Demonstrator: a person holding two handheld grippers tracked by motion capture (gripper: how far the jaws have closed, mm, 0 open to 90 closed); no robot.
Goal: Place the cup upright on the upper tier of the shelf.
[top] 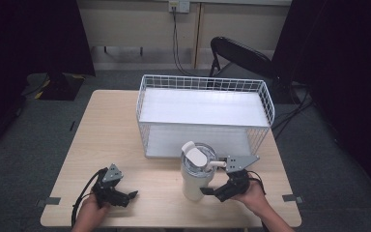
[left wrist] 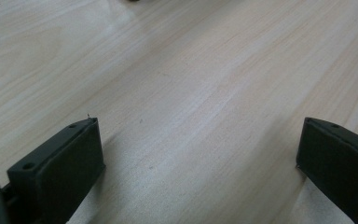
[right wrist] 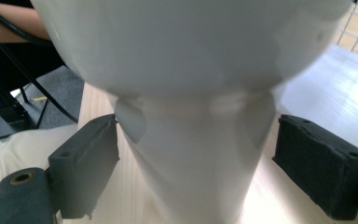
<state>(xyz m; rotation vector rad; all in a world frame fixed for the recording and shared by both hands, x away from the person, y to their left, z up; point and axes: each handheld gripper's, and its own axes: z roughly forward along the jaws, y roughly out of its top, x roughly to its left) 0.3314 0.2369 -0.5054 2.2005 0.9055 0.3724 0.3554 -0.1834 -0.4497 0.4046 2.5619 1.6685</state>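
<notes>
No readable text, label, brand, number or sign appears anywhere in these pictures. The tall white plastic tumbler with a lid has a plain surface with no printing visible in the high view or the right gripper view. The white wire basket, the pale wooden table and the black gripper jaws carry no lettering. A small wall outlet plate at the top of the high view is too small to read.
</notes>
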